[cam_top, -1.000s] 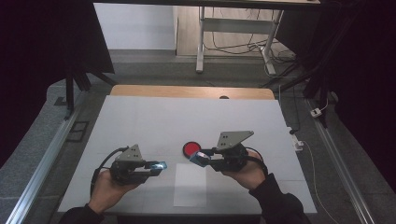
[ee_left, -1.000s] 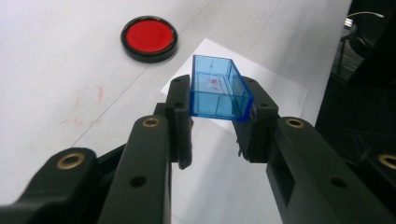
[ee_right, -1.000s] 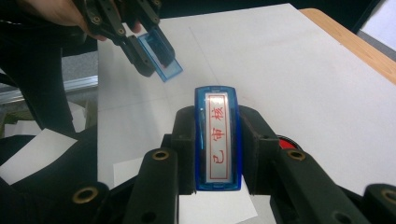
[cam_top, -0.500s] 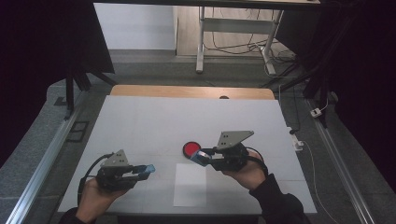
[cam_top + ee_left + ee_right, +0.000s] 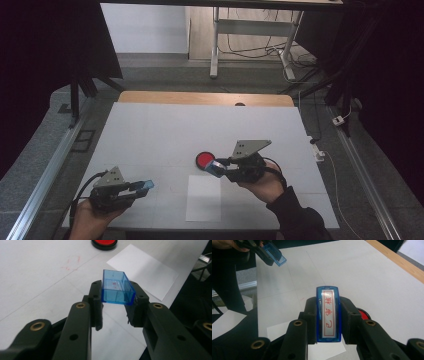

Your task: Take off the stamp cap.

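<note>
Over the white counter (image 5: pixel 165 135), the right tongs (image 5: pixel 328 315) are clamped on the blue stamp (image 5: pixel 328 315) by its long flat sides, long axis running away, lettered label up. It looks light, rigid, slick plastic. The left tongs (image 5: pixel 117 293) pinch its clear blue cap (image 5: pixel 117 290), thin-walled, open mouth facing back.
</note>
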Action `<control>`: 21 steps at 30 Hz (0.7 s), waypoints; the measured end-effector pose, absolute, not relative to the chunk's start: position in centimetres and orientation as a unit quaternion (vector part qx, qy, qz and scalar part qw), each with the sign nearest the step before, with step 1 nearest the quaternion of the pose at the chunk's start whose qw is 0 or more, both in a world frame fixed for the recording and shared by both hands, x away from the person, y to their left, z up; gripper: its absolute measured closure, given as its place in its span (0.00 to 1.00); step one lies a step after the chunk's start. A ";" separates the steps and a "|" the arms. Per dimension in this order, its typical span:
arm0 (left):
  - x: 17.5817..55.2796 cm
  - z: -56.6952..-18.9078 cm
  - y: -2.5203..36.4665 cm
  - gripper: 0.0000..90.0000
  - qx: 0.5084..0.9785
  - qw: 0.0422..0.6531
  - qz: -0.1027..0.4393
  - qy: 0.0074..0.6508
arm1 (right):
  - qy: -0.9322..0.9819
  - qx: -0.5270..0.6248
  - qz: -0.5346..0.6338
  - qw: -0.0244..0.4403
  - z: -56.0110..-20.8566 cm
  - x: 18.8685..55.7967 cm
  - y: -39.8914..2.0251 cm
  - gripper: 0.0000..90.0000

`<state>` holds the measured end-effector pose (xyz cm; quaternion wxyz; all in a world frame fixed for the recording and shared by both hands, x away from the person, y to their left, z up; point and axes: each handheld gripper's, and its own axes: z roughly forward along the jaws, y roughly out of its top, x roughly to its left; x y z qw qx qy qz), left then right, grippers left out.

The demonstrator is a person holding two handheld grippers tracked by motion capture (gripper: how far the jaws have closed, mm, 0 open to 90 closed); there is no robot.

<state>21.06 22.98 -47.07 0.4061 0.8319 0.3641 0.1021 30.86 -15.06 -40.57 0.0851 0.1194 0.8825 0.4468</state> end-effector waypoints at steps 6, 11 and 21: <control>20.6 -47.3 23.8 0.76 0.825 0.407 0.102 0.379 | 0.881 0.130 0.446 0.086 -40.7 31.0 -15.1 0.78; 20.3 -47.5 24.2 0.76 0.825 0.401 0.105 0.385 | 0.882 0.135 0.444 0.085 -41.0 31.0 -15.1 0.78; 19.9 -47.8 24.6 0.76 0.824 0.392 0.108 0.394 | 0.882 0.139 0.443 0.086 -41.2 31.2 -15.2 0.78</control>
